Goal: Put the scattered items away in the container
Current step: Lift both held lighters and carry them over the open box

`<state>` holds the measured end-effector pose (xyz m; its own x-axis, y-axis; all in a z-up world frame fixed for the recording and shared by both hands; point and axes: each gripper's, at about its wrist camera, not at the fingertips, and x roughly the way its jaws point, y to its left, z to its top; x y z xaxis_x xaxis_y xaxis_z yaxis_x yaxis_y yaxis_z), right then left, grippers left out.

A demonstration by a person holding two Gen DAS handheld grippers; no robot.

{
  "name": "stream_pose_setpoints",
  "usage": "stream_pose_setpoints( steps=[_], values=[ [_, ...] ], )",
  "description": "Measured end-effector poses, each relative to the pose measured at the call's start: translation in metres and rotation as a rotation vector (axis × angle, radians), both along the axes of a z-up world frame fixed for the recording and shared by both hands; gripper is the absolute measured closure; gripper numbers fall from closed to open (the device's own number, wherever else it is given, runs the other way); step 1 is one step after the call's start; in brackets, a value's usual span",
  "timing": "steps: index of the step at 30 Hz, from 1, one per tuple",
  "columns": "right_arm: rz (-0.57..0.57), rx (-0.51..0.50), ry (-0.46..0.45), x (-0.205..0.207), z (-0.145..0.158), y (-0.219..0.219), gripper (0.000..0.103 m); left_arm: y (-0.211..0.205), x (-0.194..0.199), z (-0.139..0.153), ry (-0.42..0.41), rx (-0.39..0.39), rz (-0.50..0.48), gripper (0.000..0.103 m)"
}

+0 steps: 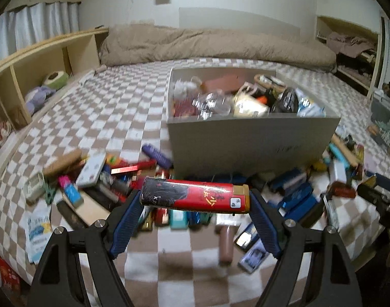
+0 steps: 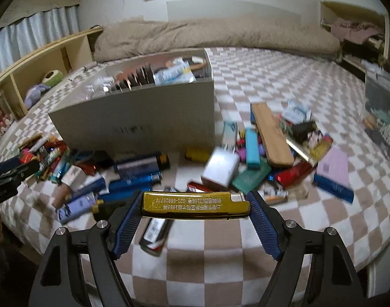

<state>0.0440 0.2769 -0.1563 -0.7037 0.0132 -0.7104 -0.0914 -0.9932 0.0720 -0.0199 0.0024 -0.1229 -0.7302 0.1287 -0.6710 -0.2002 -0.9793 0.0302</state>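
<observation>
Two grippers each clamp a lighter lengthwise, long axis running left-right at lower centre. The left gripper pinches a glossy red lighter, gold cap rightward; the right gripper squeezes a shiny gold lighter. Beyond, the grey box stands on checkered bedding.

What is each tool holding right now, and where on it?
The left tool clamps a red lighter end to end, held crosswise. The right tool clamps a gold lighter the same way, by its two ends.
</observation>
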Motion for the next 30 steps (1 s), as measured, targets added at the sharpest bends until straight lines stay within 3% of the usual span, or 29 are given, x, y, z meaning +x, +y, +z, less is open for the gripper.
stream_pose_setpoints(
  steps=[10, 21, 30],
  values=[
    [0.014, -0.042, 0.072, -0.011, 0.032, -0.005, 0.022, 0.024, -0.01, 0.043, 0.1, 0.027, -0.058, 0.021],
    [0.018, -0.057, 0.2, -0.025, 0.08, -0.006, 0.022, 0.032, -0.028, 0.086, 0.203, 0.038, -0.056, 0.021],
    [0.025, -0.056, 0.282, -0.044, 0.11, -0.007, 0.022, 0.034, -0.048, 0.105, 0.231, 0.074, -0.052, 0.021]
  ],
)
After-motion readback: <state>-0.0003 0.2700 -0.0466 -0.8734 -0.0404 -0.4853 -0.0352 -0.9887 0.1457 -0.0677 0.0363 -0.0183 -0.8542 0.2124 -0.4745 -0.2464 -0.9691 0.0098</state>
